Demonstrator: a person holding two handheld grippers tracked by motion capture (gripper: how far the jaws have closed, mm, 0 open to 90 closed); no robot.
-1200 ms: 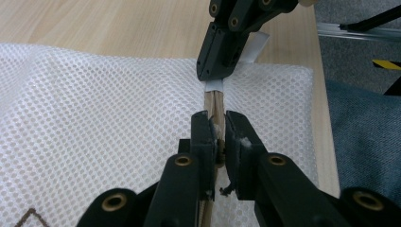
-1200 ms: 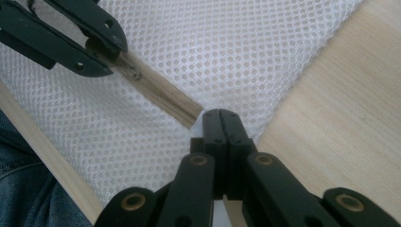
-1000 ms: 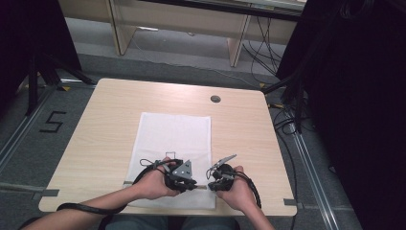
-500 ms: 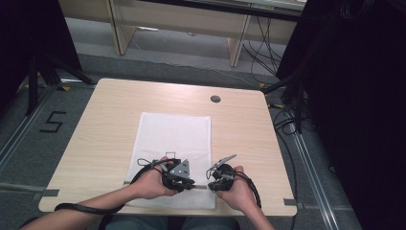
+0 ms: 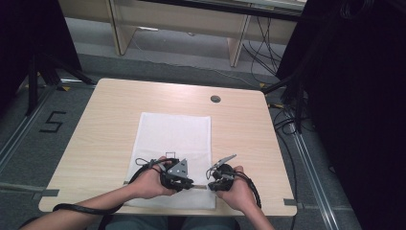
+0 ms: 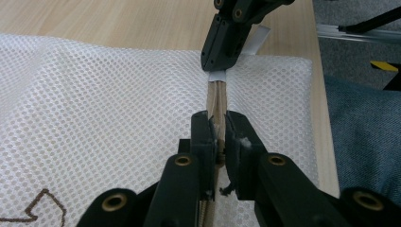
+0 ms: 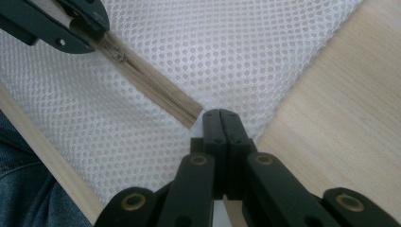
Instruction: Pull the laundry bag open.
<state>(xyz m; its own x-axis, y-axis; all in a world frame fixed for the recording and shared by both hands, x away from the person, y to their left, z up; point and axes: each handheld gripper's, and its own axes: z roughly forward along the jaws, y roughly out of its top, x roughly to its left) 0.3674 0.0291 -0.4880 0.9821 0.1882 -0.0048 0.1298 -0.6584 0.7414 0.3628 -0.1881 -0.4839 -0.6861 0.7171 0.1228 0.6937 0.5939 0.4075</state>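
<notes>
A wooden table [image 5: 119, 124] seen from above, a person seated at its 6 o'clock edge. A white mesh bag [image 5: 174, 139] lies flat on the table, reaching from the centre down to the 6 o'clock edge. Along the bag's near edge runs a tan zipper [image 6: 217, 97]. A small round hole cover [image 5: 215, 99] sits in the table at about 1 o'clock, well apart from the bag.

Both forearms come in from 6 o'clock, each hand holding a black gripper above the bag's near edge. The left gripper [image 5: 190, 182] is at about 6 o'clock, and the right gripper [image 5: 209, 185] just beside it toward 5 o'clock; their tips face each other, close together.

In the left gripper view, the left gripper is clenched on the zipper, its jaws pressing the tape from both sides. In the right gripper view, the right gripper [image 7: 221, 115] is clamped tight at the zipper's end, its jaws meeting where the tape stops at the bag's corner; what sits between the pads I cannot tell.
</notes>
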